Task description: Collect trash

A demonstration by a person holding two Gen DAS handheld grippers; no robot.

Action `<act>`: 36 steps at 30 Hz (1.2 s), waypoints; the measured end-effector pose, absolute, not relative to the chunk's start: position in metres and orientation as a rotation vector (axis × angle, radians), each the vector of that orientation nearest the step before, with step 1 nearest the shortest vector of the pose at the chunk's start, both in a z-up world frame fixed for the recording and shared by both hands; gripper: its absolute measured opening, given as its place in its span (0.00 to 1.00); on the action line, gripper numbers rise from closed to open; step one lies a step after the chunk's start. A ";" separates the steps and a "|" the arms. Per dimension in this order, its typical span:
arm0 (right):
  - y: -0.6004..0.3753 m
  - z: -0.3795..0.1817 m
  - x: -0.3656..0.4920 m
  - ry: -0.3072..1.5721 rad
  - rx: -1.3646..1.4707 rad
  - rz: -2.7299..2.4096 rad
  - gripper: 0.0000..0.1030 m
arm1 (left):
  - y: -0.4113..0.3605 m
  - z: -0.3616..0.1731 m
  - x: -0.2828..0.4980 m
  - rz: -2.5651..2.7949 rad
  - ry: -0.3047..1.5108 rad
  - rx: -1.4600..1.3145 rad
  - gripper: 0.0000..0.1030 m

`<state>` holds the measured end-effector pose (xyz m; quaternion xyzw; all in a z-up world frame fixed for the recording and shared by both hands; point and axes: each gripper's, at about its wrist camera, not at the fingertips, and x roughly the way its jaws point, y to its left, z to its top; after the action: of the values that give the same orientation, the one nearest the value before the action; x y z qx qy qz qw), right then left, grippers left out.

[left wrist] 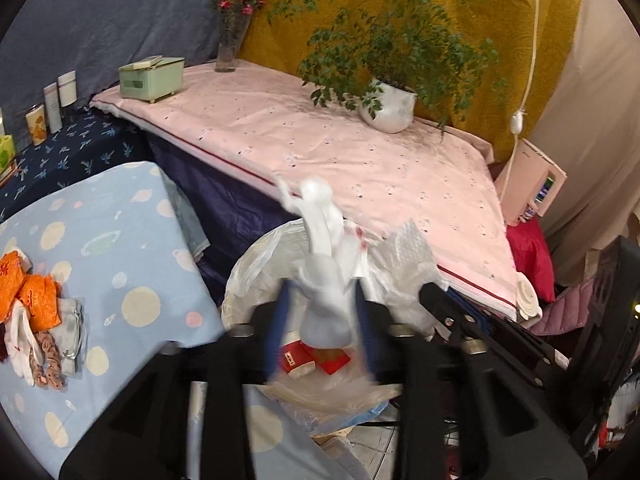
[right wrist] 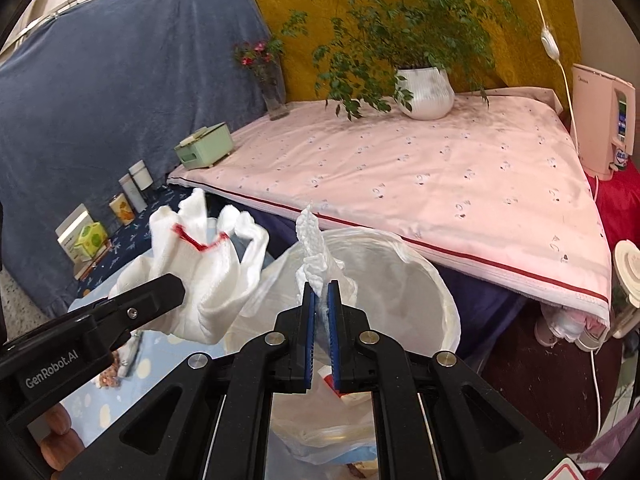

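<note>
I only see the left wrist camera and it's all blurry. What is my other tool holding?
Observer: The right tool is shut on a crinkly white paper strip, above the open trash bag.
Operator: What's the white blob in my left tool?
Observer: A white glove. The right wrist view shows its fingers sharply, and a red stitched line across it.
Operator: Is anybody holding that tool?
Observer: Yes, bare fingertips show under its handle at the lower left.
</note>
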<state>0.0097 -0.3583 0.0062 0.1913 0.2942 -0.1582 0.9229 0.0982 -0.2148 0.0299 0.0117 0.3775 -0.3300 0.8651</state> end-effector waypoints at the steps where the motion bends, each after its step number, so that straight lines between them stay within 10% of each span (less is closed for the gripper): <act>1: -0.359 0.005 0.009 0.603 0.394 -0.336 0.11 | -0.214 0.027 0.100 -0.663 0.783 0.012 0.65; 36: -0.248 0.028 0.024 0.608 0.288 -0.185 0.44 | -0.077 0.018 0.106 -0.418 0.774 -0.090 0.69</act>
<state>0.0244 -0.2483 0.0277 0.1409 0.2978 -0.0904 0.9398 0.1058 -0.0771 0.0185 -0.0437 0.3744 -0.2020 0.9039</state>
